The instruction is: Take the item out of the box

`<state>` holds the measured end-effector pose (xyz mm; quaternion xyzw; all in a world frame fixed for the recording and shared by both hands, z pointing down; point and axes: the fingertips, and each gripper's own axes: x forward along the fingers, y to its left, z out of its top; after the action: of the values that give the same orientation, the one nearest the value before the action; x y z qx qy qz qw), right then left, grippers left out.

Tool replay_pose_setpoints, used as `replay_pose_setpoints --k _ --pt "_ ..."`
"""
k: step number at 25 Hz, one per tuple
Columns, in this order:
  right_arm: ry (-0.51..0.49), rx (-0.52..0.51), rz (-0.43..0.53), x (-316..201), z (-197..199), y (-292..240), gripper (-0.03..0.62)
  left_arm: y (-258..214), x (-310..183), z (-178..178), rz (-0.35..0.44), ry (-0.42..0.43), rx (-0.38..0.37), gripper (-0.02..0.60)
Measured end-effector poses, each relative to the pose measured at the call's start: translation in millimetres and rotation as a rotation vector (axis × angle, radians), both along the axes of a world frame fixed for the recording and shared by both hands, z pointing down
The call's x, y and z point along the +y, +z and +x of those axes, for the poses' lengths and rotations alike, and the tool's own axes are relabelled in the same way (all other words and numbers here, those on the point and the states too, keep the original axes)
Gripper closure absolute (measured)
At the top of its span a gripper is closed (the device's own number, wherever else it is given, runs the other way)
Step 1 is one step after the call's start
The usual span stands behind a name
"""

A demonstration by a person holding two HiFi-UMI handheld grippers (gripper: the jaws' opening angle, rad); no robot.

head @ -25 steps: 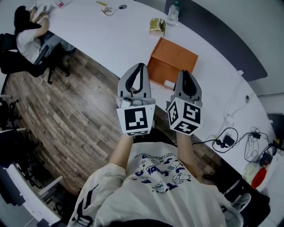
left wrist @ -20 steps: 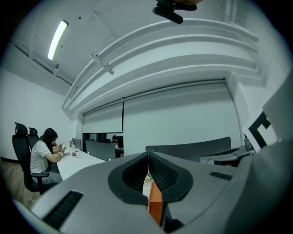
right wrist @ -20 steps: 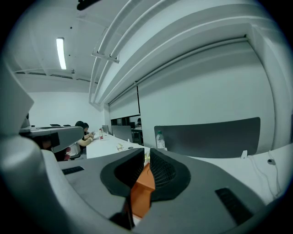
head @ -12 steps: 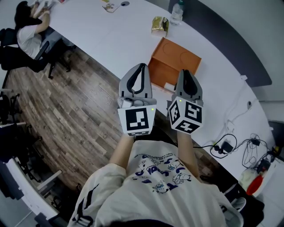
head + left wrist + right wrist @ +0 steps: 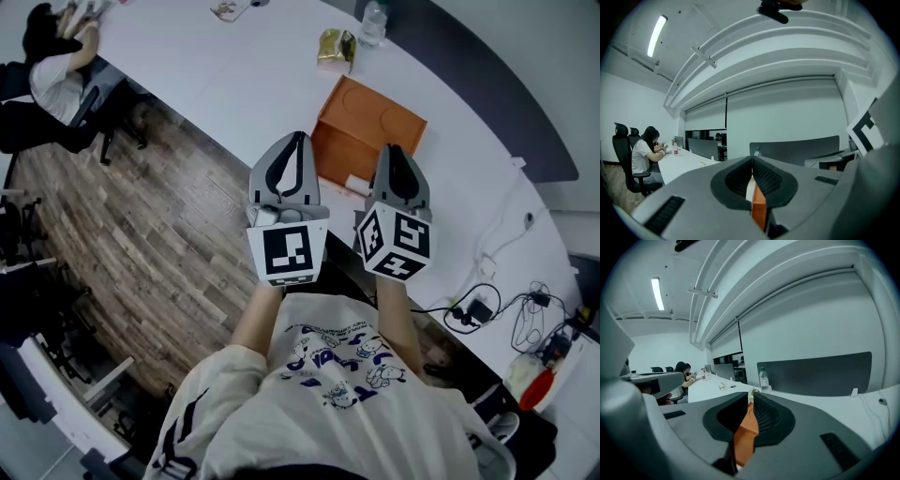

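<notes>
An orange cardboard box [image 5: 367,129] stands closed on the white table [image 5: 234,84], near its front edge, with a white label [image 5: 356,182] on its near side. Both grippers are held side by side just in front of it, above the table edge. My left gripper [image 5: 298,140] points at the box's left corner and its jaws are shut and empty. My right gripper [image 5: 392,151] points at the box's near right part, also shut and empty. A strip of the orange box shows below the closed pads in the left gripper view [image 5: 759,209] and the right gripper view [image 5: 746,434].
A water bottle [image 5: 368,21] and a gold snack bag [image 5: 332,49] stand behind the box. Cables and a charger [image 5: 478,302] lie on the table at the right. A person [image 5: 52,70] sits at the far left end. Wood floor [image 5: 141,244] lies below.
Both grippers have edged slightly forward and down toward the box, still shut. The table and box have shifted a little in the head view.
</notes>
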<state>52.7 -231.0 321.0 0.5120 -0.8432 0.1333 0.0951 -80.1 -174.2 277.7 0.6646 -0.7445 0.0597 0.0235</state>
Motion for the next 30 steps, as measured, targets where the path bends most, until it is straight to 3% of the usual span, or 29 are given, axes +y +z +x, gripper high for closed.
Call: replay_pose_setpoints --k 16,30 --pt "0.091 0.035 -0.062 -34.7 4.3 22.4 0.539 25.8 -50.7 7.2 -0.064 0.117 0.032 0.563" --pt "0.171 0.042 -0.173 -49.4 7.3 60.0 0.539 63.6 -83.4 7.8 -0.148 0.207 0.062 0.563"
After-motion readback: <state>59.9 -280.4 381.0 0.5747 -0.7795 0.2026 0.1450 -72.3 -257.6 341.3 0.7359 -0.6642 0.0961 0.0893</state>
